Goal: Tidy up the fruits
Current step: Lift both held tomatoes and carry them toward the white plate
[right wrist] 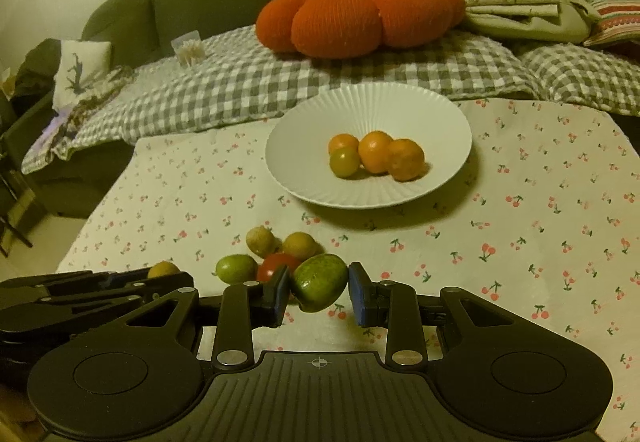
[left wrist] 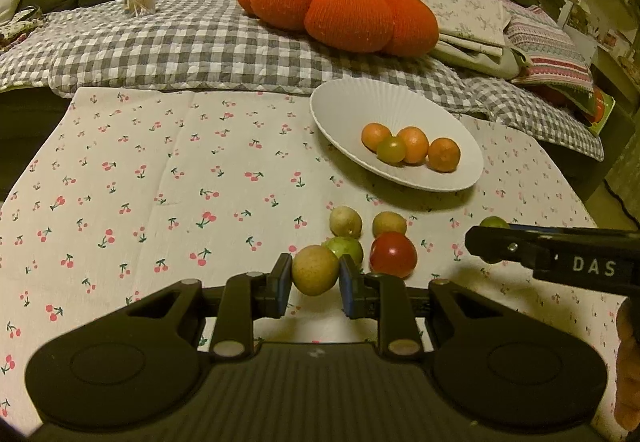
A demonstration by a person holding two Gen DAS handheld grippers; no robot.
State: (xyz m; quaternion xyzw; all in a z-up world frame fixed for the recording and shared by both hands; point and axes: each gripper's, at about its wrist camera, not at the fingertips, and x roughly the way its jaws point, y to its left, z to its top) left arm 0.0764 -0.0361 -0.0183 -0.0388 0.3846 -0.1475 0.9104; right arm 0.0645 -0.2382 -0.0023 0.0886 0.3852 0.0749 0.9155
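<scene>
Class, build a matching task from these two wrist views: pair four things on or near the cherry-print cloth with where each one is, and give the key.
Things
1. yellow-brown fruit
2. green fruit
3. red tomato
4. three orange fruits

Places
A. in the white plate
B. between the fingers of the right gripper
C. lying on the cloth
D. between the fingers of the left gripper

Pairs: 1-D, 2-B, 3-C, 4-A
</scene>
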